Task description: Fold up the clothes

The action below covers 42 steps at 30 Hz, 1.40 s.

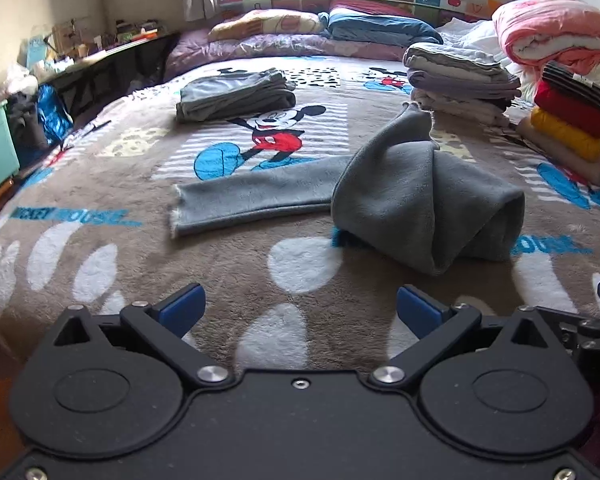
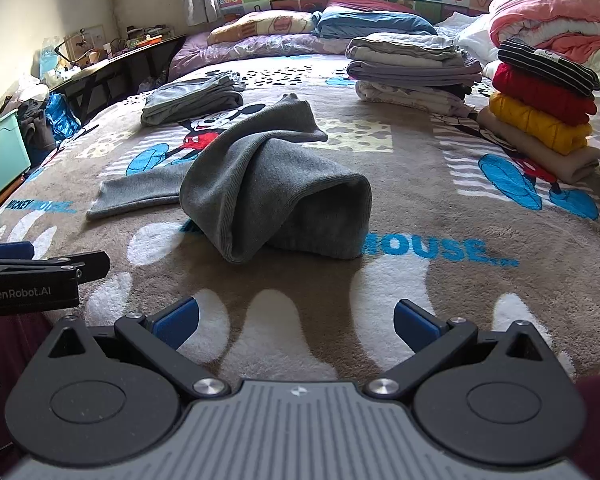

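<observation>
My left gripper (image 1: 300,308) hangs just over the brown cartoon-print fleece blanket (image 1: 100,184), blue-padded jaws spread wide with nothing between them; my right gripper (image 2: 296,318) is released the same way beside it. Ahead, apart from both, the grey knit sweater (image 2: 276,192) lies bunched mid-bed, one sleeve stretched flat to the left. Folded clothes stacks (image 2: 412,72) sit beyond.
</observation>
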Motion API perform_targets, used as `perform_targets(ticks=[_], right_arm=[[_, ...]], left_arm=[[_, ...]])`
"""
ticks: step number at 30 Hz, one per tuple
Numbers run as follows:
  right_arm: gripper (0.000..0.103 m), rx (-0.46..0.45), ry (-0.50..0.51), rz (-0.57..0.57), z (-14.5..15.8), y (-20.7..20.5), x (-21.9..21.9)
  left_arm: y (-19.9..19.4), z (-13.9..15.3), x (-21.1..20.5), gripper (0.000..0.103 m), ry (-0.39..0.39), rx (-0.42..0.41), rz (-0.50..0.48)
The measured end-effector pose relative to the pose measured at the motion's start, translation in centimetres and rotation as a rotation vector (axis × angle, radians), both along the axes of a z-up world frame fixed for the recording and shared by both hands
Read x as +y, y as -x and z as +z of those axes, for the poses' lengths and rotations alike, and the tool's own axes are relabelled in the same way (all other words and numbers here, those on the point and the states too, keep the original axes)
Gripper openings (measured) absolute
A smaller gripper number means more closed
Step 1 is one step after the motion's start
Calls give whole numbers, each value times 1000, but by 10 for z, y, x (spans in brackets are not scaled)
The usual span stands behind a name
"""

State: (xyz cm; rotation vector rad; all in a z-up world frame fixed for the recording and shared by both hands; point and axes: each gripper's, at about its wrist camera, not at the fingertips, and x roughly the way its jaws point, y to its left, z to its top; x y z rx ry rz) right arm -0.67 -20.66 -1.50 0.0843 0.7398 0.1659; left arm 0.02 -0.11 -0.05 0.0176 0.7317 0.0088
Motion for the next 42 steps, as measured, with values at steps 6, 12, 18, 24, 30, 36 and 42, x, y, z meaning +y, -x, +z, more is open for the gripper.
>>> perform_targets(ticks=[6,12,18,24,30,36,42], right_arm=[[103,2,2,1,-2,0,1],[103,4,3,3,-3,0,1],[103,6,5,4,-5,0,2],[103,11,4,6,-6,-1,2],[103,14,2,6,-5,-2,2],[103,16,2,6,-6,-2,2],[103,17,2,7,-6,-2,2]], left_arm=[[0,-1,-3,103,-42,-32,4],[0,-3,0,103,-27,-34,-2],[-1,-3,2,103,-20,-33,0],[-1,-4,3,103,-20,-32,-3],[-1,-4,2,103,-20,-30,-4],[-1,-5,2,103,-20,-30,-6],[-1,-5,2,103,-20,-28,-6]])
